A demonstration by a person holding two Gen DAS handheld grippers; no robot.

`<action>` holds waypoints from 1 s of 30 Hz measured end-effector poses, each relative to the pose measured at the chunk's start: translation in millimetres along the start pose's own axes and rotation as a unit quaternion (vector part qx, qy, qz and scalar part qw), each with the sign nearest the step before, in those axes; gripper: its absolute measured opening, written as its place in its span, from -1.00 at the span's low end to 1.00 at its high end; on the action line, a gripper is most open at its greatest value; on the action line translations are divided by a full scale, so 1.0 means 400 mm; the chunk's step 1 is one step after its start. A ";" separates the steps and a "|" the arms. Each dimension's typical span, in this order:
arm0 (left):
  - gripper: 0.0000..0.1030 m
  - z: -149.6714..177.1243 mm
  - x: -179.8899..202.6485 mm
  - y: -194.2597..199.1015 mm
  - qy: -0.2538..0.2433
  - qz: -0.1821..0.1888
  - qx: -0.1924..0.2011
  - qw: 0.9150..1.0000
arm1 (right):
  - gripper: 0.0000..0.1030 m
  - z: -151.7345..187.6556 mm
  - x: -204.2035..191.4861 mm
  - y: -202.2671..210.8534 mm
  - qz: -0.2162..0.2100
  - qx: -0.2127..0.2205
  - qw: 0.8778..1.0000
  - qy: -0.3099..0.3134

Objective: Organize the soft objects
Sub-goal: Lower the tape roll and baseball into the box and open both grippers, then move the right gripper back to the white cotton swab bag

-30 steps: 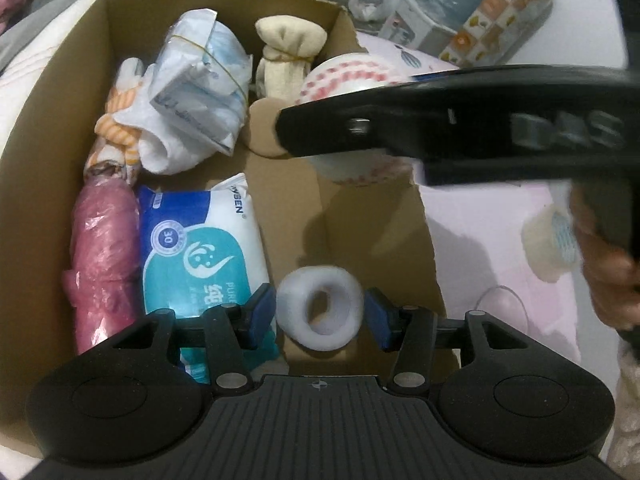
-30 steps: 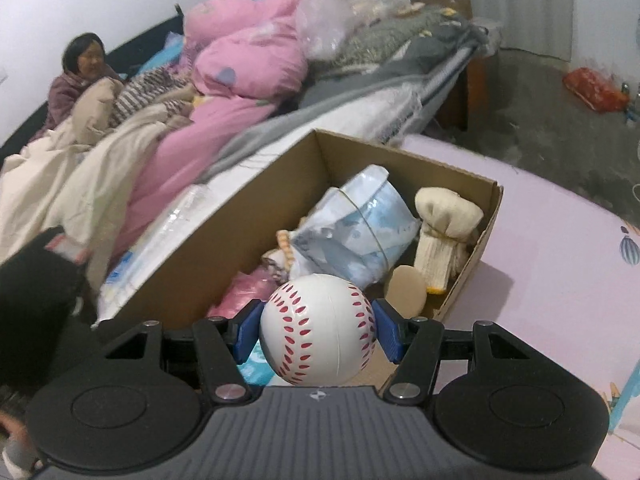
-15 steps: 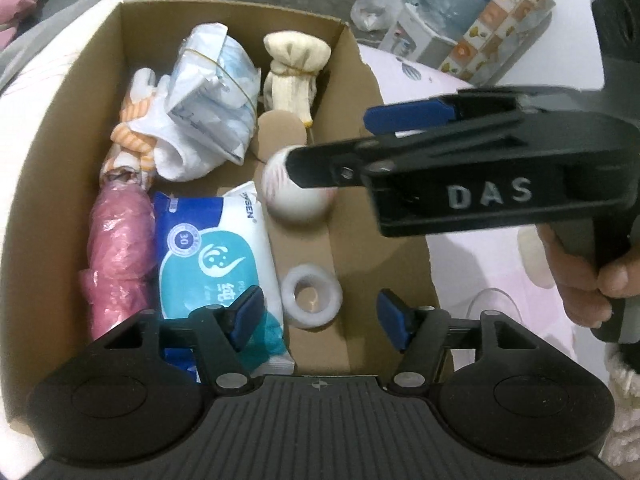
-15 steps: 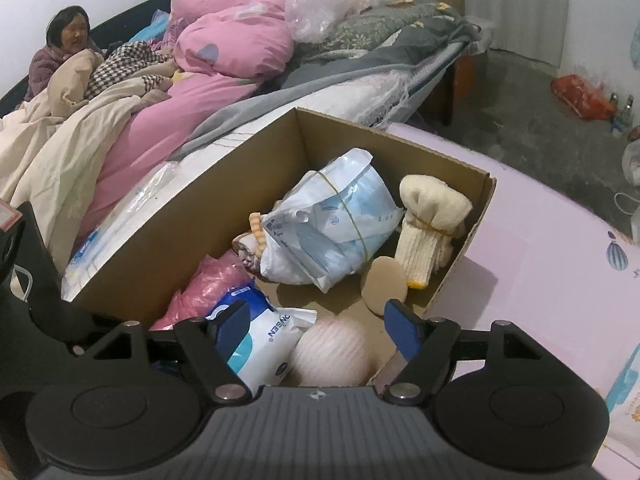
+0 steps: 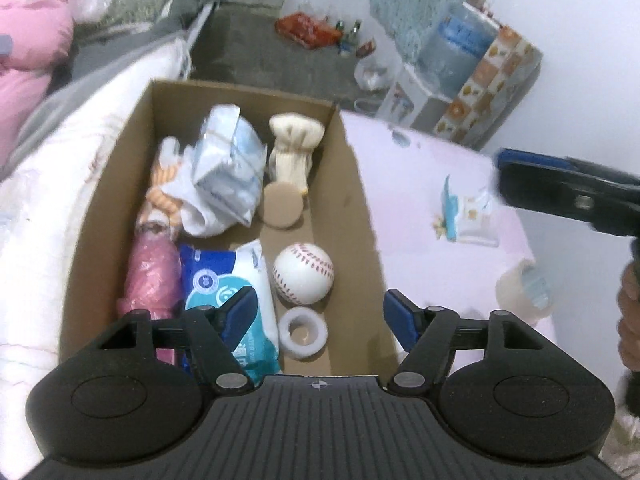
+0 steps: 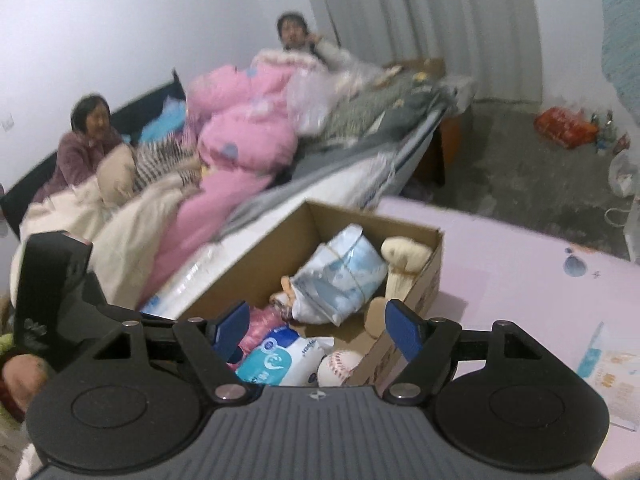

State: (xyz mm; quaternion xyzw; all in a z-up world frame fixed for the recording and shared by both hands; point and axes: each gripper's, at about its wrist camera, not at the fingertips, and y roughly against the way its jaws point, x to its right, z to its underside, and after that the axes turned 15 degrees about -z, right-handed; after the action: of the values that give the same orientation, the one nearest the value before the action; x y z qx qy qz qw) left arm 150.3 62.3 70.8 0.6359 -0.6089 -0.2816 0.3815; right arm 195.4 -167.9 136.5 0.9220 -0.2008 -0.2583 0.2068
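The cardboard box [image 5: 360, 184] sits on the pink surface [image 5: 432, 208] and holds the baseball [image 5: 303, 273] near its right wall, with the white foam ring [image 5: 303, 332] just nearer and the blue wipes pack [image 5: 228, 292] to its left. The left gripper [image 5: 316, 316] hangs above the near end of the box, its jaws opening with nothing between them. The right gripper [image 6: 316, 330] stands with jaws apart and empty, off to the box's right.

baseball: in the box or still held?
In the box. The baseball rests on the cardboard box floor beside the foam ring, no tongs touching.
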 end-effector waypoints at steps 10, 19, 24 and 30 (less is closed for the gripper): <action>0.45 0.015 0.053 0.190 -0.009 0.016 0.073 0.997 | -0.07 0.015 -0.118 0.316 0.029 0.113 0.993 0.026; 0.86 0.029 0.173 0.414 -0.072 0.064 0.175 0.980 | -0.07 0.032 -0.266 0.549 0.063 0.203 0.972 0.100; 0.93 -0.006 0.290 0.364 -0.102 0.059 0.193 0.974 | -0.07 0.032 -0.205 0.580 0.080 0.219 0.970 0.076; 0.94 -0.060 0.454 0.128 -0.137 0.022 0.141 0.980 | -0.07 0.067 0.043 0.501 0.106 0.170 0.979 -0.031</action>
State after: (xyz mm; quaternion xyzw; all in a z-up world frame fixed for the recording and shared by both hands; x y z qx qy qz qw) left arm 159.4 -112.2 145.9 0.6251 -0.7029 -0.2687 0.2073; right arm 141.3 -350.5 206.0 0.9089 -0.3447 -0.2250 0.0669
